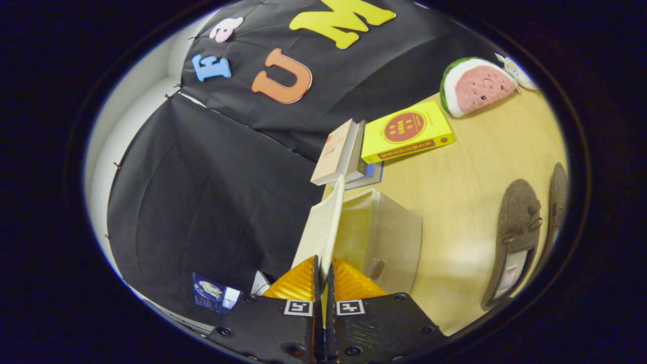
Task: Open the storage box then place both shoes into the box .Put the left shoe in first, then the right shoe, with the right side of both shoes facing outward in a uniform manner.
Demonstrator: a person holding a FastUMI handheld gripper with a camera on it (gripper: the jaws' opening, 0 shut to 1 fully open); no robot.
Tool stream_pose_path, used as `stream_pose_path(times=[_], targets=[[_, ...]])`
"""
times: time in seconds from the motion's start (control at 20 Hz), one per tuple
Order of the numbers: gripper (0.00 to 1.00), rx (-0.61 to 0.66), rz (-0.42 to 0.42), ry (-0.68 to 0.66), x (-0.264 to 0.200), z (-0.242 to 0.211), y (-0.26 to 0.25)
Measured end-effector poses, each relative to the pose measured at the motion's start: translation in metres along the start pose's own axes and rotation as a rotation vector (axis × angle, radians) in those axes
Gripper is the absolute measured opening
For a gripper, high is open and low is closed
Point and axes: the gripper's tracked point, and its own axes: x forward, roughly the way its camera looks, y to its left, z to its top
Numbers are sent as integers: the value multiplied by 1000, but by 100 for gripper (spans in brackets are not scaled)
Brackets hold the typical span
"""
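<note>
Light wood bench (470, 202) carries everything, seen tilted; black cloth wall behind it. Translucent white storage box (384, 242) stands on the bench just ahead of the fingers; its lid (321, 227) is raised on edge, running from the fingers away toward the books. Gripper (323, 270) is clenched on the near edge of the lid, both fingers (298, 283) pressed to it with the thin panel between them. Two brown slipper-type shoes (515, 237) lie side by side on the bench, well apart from the box, on its far side from the lid; the outer one is mostly cut off, so which is left or right cannot be told. Yellow book (407, 131) lies flat beyond the box; a pale book (338, 151) leans upright just beside it, over a blue-edged one. Watermelon plush (475, 86) sits beyond the yellow book.
</note>
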Motion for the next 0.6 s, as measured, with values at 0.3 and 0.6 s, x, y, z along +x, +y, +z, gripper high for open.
stream_pose_path(times=[0.3, 0.6], targets=[[2, -53, 55, -7, 13, 11, 83], [6, -61, 126, 12, 60, 12, 154]])
